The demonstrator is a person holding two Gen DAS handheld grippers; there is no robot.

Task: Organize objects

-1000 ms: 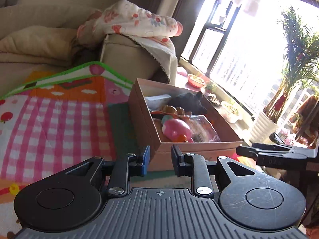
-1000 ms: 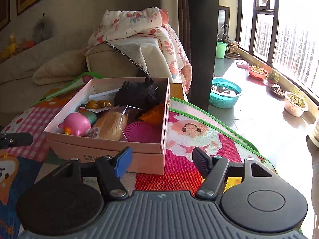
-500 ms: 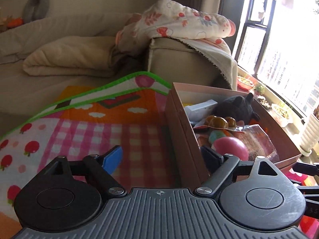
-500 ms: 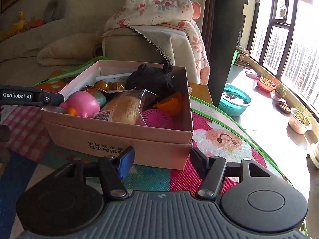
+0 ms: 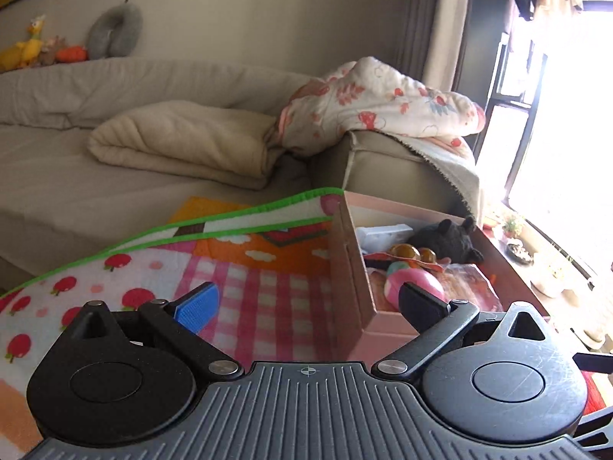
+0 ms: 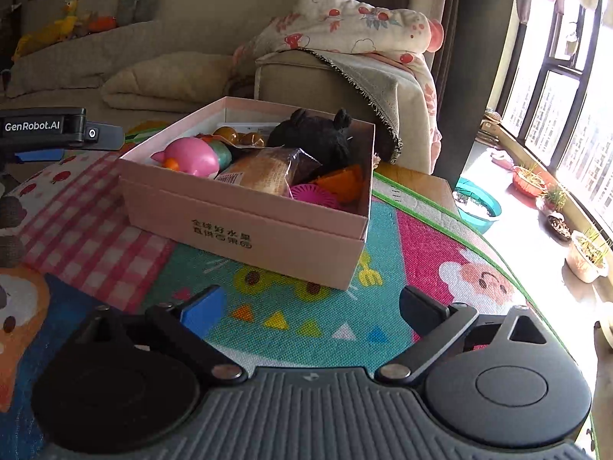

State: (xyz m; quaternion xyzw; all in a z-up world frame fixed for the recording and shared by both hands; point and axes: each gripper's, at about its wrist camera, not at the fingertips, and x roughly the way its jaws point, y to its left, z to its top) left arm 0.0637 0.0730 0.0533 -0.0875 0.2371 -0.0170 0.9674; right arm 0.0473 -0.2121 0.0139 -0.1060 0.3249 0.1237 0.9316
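Box [image 6: 245, 226] is sitting full on the mat [image 6: 306, 318]; you are spreading both empty tools, left [image 5: 306, 303], right [image 6: 310, 306]. Thin card walls flex; grip its corners.

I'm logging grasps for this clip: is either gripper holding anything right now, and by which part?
Nothing is held. The left gripper and the right gripper have just opened wide, both empty, near the pink cardboard box.

A beige sofa [image 5: 115, 176] is seen along a pale wall [image 5: 249, 11], with a folded cream blanket [image 5: 180, 145] laid on the seat. A floral quilt [image 5: 379, 103] is draped over the sofa arm. Soft toys [image 5: 34, 48] and a grey neck pillow [image 5: 113, 36] are set on the backrest. Strong daylight is admitted through dark-framed windows [image 6: 551, 88]; potted plants [image 6: 586, 253] are lined along the sill. A colourful play mat [image 6: 440, 253] is spread in the foreground.
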